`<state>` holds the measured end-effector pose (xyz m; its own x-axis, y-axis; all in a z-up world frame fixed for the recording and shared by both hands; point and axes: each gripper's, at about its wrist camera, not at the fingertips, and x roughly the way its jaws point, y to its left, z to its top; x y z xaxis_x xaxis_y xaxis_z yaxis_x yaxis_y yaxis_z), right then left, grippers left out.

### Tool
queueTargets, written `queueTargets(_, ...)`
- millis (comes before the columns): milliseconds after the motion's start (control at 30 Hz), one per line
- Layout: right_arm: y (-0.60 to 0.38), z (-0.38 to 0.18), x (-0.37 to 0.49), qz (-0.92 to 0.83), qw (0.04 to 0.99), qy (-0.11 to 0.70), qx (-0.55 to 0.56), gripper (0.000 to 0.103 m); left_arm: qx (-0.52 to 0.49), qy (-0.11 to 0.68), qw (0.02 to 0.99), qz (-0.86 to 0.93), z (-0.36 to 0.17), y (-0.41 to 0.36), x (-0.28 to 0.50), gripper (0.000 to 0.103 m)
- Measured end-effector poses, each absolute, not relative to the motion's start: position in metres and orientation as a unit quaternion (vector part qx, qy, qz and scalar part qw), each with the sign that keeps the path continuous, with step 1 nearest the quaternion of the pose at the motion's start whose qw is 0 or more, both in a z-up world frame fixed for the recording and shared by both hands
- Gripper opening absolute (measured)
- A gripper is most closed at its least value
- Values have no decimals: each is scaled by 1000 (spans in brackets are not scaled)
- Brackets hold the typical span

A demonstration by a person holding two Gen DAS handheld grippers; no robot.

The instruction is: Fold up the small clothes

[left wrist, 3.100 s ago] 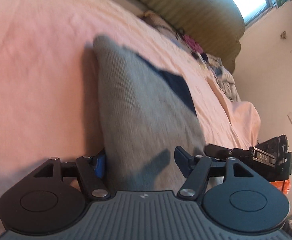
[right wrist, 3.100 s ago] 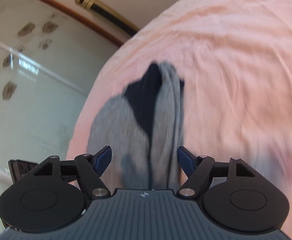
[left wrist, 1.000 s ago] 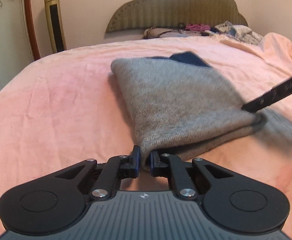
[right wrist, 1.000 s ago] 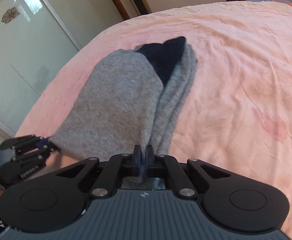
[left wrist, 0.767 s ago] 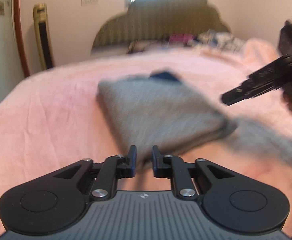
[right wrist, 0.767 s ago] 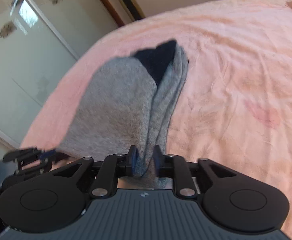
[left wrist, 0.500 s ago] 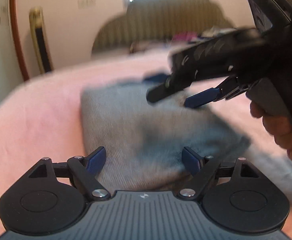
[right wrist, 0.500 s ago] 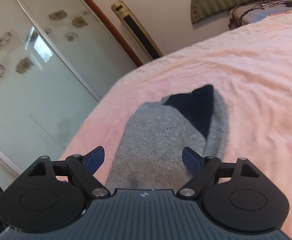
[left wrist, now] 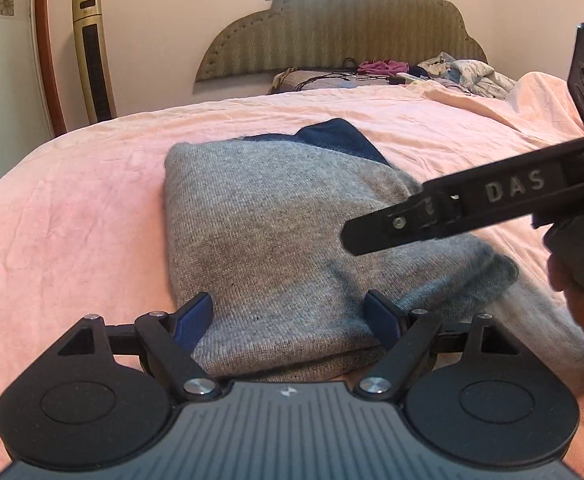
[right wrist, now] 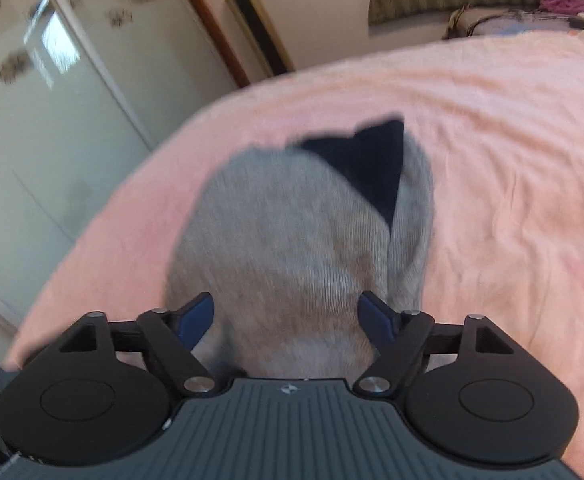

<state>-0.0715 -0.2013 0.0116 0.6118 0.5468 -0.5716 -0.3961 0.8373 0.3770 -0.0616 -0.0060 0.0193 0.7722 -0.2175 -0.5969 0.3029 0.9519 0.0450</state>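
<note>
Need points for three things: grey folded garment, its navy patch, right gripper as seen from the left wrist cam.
grey folded garment (left wrist: 276, 232), left wrist view, middle of the top layer.
navy patch (right wrist: 367, 164), right wrist view, centre of the dark area at the far end.
right gripper (left wrist: 375, 236), left wrist view, near the tip of the visible black finger.

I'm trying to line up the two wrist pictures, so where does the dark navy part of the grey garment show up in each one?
Left wrist view: the navy patch peeks out at the far top edge of the folded grey knit garment, centre, slightly right.
Right wrist view: the navy patch is a dark triangle at the garment's far end, right of centre.
Shared landmark: the gold tower fan against the far wall.
</note>
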Motion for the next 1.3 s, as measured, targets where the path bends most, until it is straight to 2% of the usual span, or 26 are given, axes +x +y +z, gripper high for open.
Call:
queueTargets(100, -207, 23, -70, 240, 885, 376, 135, 68, 68, 304, 942, -127, 22, -3, -65, 84)
queueTargets(167, -212, 33, -76, 241, 883, 374, 149, 68, 39, 309, 943, -117, 26, 8, -72, 83)
queueTargets(200, -218, 37, -85, 245, 883, 369, 158, 72, 11, 316, 941, -118, 29, 18, -76, 83)
queueTargets(233, -227, 39, -92, 242, 883, 365, 168, 81, -28, 327, 937, -123, 31, 31, -77, 83)
queueTargets(300, -250, 36, -99, 224, 879, 373, 193, 88, -110, 358, 918, -129, 30, 58, -74, 83)
queueTargets(467, -275, 7, -93, 244, 835, 423, 254, 86, -291, 409, 844, -191, 21, 93, -45, 82)
queueTargets(500, -272, 6, -92, 257, 827, 428, 258, 81, -305, 417, 832, -203, 19, 92, -40, 68)
queueTargets(533, -268, 5, -89, 262, 822, 436, 256, 63, -299, 430, 826, -207, 17, 87, -36, 24)
queueTargets(567, -263, 4, -88, 262, 819, 447, 247, 47, -283, 449, 824, -200, 14, 82, -31, 10)
queueTargets(600, -259, 1, -86, 263, 816, 458, 234, 27, -277, 453, 826, -191, 13, 78, -33, 10)
queueTargets(700, -258, 7, -97, 281, 825, 442, 211, 26, -252, 431, 845, -193, 26, 79, -51, 8)
queueTargets(767, -265, 12, -110, 293, 826, 438, 200, 21, -220, 426, 854, -205, 32, 81, -64, 4)
queueTargets(867, -277, 0, -124, 280, 821, 462, 185, 10, -178, 461, 840, -224, 17, 82, -74, 5)
queueTargets(900, -283, -4, -126, 279, 821, 458, 196, 0, -172, 455, 837, -252, 16, 86, -80, 5)
queueTargets(967, -298, -4, -124, 294, 804, 453, 251, 22, -164, 452, 824, -298, 25, 96, -87, 7)
queueTargets(1000, -306, 2, -121, 297, 802, 439, 274, 45, -170, 440, 825, -310, 32, 103, -87, 10)
queueTargets(1033, -314, 11, -119, 297, 808, 416, 294, 83, -180, 420, 832, -314, 43, 108, -85, 21)
queueTargets(1067, -320, 20, -114, 294, 817, 387, 310, 99, -192, 397, 843, -307, 52, 115, -78, 52)
queueTargets(1133, -324, 32, -89, 300, 826, 351, 323, 103, -219, 350, 872, -262, 66, 124, -51, 103)
queueTargets(1200, -316, 33, -49, 285, 830, 357, 321, 102, -236, 311, 898, -205, 69, 127, -15, 103)
queueTargets(1300, -297, 22, 14, 257, 830, 385, 311, 96, -245, 354, 892, -138, 48, 121, 62, 103)
